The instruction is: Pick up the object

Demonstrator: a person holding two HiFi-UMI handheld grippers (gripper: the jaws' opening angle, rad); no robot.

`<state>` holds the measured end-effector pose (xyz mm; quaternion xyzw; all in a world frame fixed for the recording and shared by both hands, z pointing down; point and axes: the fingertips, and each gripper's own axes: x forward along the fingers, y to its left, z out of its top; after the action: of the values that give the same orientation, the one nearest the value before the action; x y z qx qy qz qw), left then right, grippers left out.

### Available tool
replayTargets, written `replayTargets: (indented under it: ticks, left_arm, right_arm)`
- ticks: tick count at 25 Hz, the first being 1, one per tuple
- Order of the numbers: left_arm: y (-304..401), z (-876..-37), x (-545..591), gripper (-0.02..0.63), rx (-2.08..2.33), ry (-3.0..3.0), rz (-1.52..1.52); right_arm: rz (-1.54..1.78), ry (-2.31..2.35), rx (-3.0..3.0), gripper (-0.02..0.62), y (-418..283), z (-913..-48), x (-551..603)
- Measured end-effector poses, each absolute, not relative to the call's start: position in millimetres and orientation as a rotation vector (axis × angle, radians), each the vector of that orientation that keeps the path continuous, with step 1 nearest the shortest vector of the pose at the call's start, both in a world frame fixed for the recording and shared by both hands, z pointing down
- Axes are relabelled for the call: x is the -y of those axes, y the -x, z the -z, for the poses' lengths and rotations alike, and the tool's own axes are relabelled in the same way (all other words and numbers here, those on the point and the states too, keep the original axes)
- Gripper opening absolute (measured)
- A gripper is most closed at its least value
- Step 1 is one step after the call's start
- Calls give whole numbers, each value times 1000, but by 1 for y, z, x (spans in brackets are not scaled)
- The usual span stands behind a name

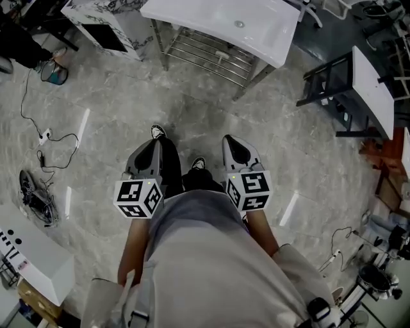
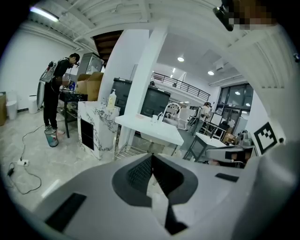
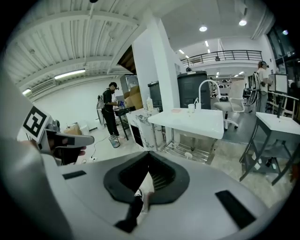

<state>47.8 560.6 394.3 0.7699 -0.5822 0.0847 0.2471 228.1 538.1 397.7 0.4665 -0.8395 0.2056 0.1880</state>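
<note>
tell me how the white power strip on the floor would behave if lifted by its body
The power strip looks small and rigid, so it is probably light and stiff. Its thin black cable lies in loose loops, so it would likely dangle and drag behind.

**Head view:** even, rather dim indoor light. The polished floor carries pale streaks of reflected lamps, and the white table is close to overexposed. Shadows are soft and short.

**Both gripper views:** strong fisheye bending with black vignetted corners. Round ceiling lamps and a strip light glare. The nearest foreground is soft, the background sharper.
</note>
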Motion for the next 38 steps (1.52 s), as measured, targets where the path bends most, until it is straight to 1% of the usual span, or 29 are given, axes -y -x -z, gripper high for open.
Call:
replayTargets:
  ticks: [4,7,14,23,30,38]
  left_arm:
    - [-34,-394,-535,0,1579,-2086,-188]
    - [-25,-392,-515,2,1550,-2078,-140]
    - [-8,-392,-458,2,1495,-2117,-192]
    - [31,-390,-387,2,1434,-2135,-246]
    - [70,-392,-355,2,1405,-2193,-332]
    - [104,-382,-321,2,1372,-2290,-348]
  right_arm:
    - [-684,-1300,2429,11,-219,-392,-515]
    - [-692,-1296,2427,11,-210,-391,-495]
    - [-667,-1277,2376,11,-178,-389,-438]
    - [-731,-1232,2353,11,-117,-390,-370]
    - [-712,-1249,2324,11,-64,-387,-335]
    - [-690,-1303,2286,9,-26,-380,-302]
